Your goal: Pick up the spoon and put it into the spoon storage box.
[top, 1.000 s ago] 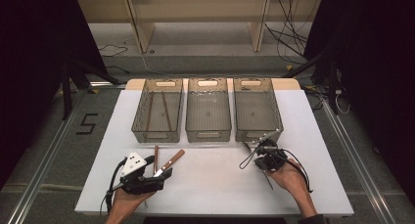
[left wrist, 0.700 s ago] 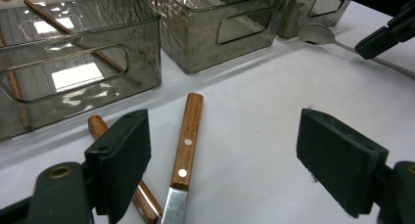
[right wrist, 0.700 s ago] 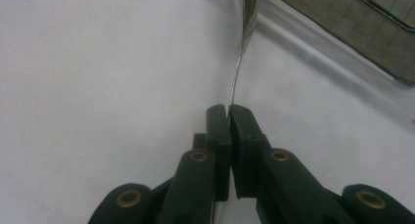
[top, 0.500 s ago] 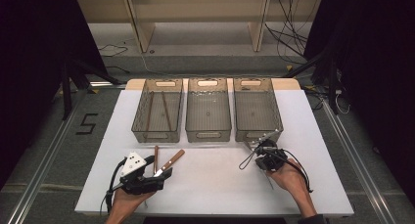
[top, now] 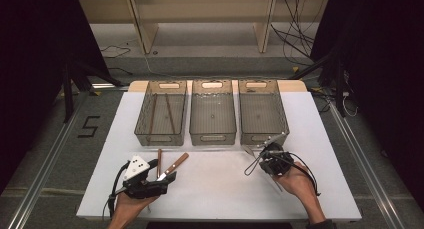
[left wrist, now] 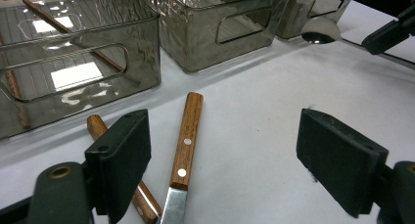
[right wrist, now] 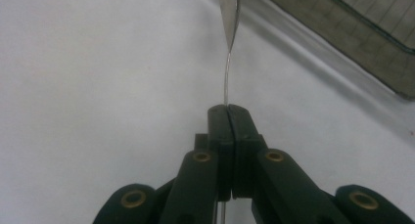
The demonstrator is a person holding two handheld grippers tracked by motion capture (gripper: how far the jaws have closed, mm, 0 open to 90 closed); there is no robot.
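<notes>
**Spoon pinched in my right gripper, left gripper wide over the knife**

The white table (top: 215, 189) spreads out under both my hands. Across its far half stand three clear bins side by side: the left bin (top: 161, 111) has two thin brown sticks (top: 169, 112) lying in it, the middle bin (top: 213, 111) and the right bin (top: 262, 111) sit just beside it in a row.

My left gripper (left wrist: 240, 160) is near the front left of the table, jaws spread wide with nothing pressed between the pads. Between those jaws, flat on the table, lies a knife (left wrist: 183, 160) with a riveted wooden handle that points toward the bins. Just beside it, partly behind my left jaw, lies a second wooden handle (left wrist: 95, 126); I cannot tell what tool it belongs to.

My right gripper (right wrist: 229, 111) is in front of the right bin, jaws closed tight on the thin metal stem of a spoon (right wrist: 228, 18). The spoon's bowl sticks out ahead of the jaws, above the table, close to the near wall of the right bin.
</notes>
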